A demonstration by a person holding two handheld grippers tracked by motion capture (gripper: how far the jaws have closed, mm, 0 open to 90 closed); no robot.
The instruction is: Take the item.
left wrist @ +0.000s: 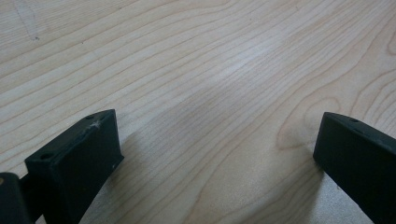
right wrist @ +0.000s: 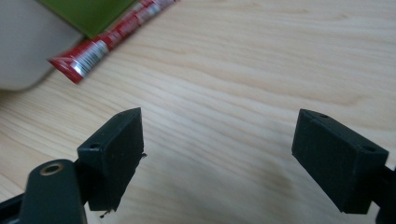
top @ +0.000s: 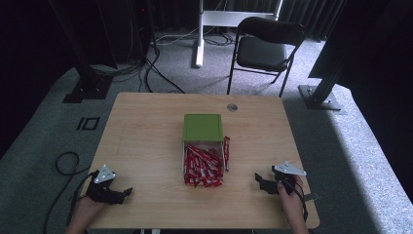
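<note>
1. At table [top: 146,126] centre stands a green box [top: 203,127], lid side facing up in the high view.
2. At the box's 6 o'clock side a white tray [top: 184,157] holds a heap of red sachets [top: 201,166]; the heap reaches toward the near edge.
3. One sachet [top: 227,152] lies apart from the heap, along the box's 4 o'clock corner, lengthwise.
4. At 8 o'clock of the table, near the corner, the left gripper [top: 127,191] rests low in a hand [top: 86,208], pointing toward 3 o'clock.
5. Its jaws stand spread wide with nothing but bare wood between them, as the left gripper view shows [left wrist: 217,154].
6. At 4 o'clock of the table the right gripper [top: 257,179] is held by the other hand [top: 292,202], pointing toward 9 o'clock, at the heap.
7. Its jaws are also spread wide and hold nothing [right wrist: 217,154].
8. From the right gripper view, the lone sachet [right wrist: 100,44] lies at 11 o'clock beyond the jaws, beside the box [right wrist: 88,11] and the pale tray wall [right wrist: 23,42], well apart from the jaw tips.
9. Both grippers are well apart from the sachets.
</note>
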